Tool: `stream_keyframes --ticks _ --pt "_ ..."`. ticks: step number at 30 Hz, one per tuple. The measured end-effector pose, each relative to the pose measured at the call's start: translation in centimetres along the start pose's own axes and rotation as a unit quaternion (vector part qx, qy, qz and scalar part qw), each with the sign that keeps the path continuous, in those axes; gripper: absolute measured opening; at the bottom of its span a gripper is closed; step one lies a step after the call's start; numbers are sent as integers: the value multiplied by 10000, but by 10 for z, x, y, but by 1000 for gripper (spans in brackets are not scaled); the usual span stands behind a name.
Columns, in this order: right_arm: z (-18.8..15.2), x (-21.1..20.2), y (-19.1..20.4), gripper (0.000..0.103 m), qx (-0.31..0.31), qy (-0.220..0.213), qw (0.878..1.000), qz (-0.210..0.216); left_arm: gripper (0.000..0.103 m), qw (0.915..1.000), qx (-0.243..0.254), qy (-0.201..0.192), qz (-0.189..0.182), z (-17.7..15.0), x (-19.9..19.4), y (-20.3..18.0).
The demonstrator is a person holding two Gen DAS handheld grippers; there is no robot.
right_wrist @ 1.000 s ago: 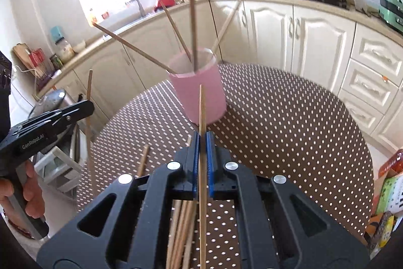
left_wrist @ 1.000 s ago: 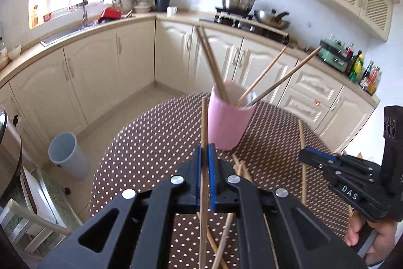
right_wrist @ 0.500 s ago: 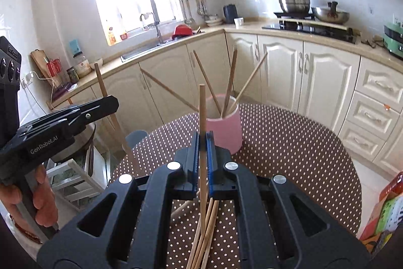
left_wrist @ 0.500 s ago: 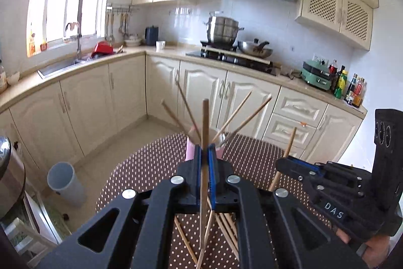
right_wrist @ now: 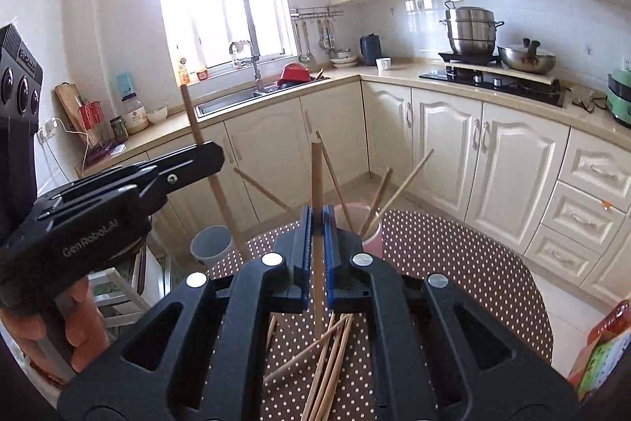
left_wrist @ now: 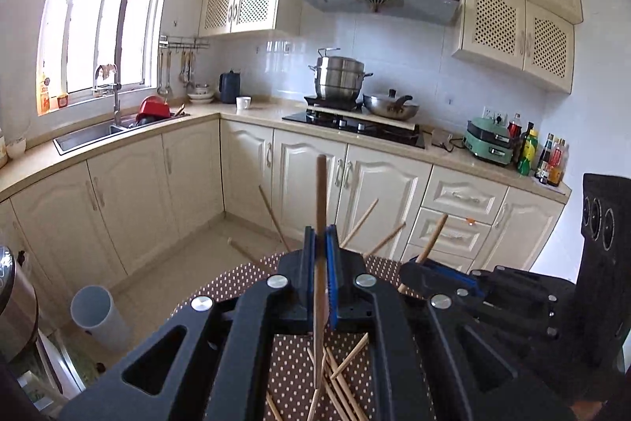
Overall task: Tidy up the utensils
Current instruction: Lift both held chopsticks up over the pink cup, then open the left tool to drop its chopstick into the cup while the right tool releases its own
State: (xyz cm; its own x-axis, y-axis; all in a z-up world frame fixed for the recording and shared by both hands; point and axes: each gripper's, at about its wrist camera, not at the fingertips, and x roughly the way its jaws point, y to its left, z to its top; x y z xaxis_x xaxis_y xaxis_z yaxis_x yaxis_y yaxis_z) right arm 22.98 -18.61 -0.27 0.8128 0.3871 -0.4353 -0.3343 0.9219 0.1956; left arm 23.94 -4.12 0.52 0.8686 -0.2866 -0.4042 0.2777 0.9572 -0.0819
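Note:
My left gripper [left_wrist: 320, 241] is shut on a wooden chopstick [left_wrist: 321, 192] that stands nearly upright, lifted above the table. My right gripper [right_wrist: 317, 223] is likewise shut on an upright chopstick [right_wrist: 316, 176]. Each gripper shows in the other's view: the right gripper [left_wrist: 416, 267] at the right, the left gripper [right_wrist: 211, 154] at the left with a hand below it. The pink cup [right_wrist: 374, 241] stands just beyond the right fingers and holds several slanting chopsticks [right_wrist: 406, 176]. In the left wrist view the cup is hidden behind the fingers. Several loose chopsticks [right_wrist: 329, 358] lie on the tablecloth below.
The round table [right_wrist: 465, 271] has a brown polka-dot cloth. A white bin [left_wrist: 98, 314] stands on the floor to the left, near a steel pot [left_wrist: 15, 302]. A colourful box [right_wrist: 603, 350] is at the right edge. Cream cabinets [left_wrist: 299, 176] line the far walls.
Both grippers have risen with their chopsticks and tipped upward. The cup and table have sunk low in both views, and the loose chopsticks lie further below.

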Motion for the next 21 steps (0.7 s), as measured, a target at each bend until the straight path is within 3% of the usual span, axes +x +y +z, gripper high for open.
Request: stream_keyframes --ticks 12,21 --pt "44 18 2 6 -137 -408 9990 -102 6 9979 -347 -548 19 49 27 8" --pt "61 33 -7 6 -64 -606 9979 -210 6 9946 -473 -907 179 60 52 10"
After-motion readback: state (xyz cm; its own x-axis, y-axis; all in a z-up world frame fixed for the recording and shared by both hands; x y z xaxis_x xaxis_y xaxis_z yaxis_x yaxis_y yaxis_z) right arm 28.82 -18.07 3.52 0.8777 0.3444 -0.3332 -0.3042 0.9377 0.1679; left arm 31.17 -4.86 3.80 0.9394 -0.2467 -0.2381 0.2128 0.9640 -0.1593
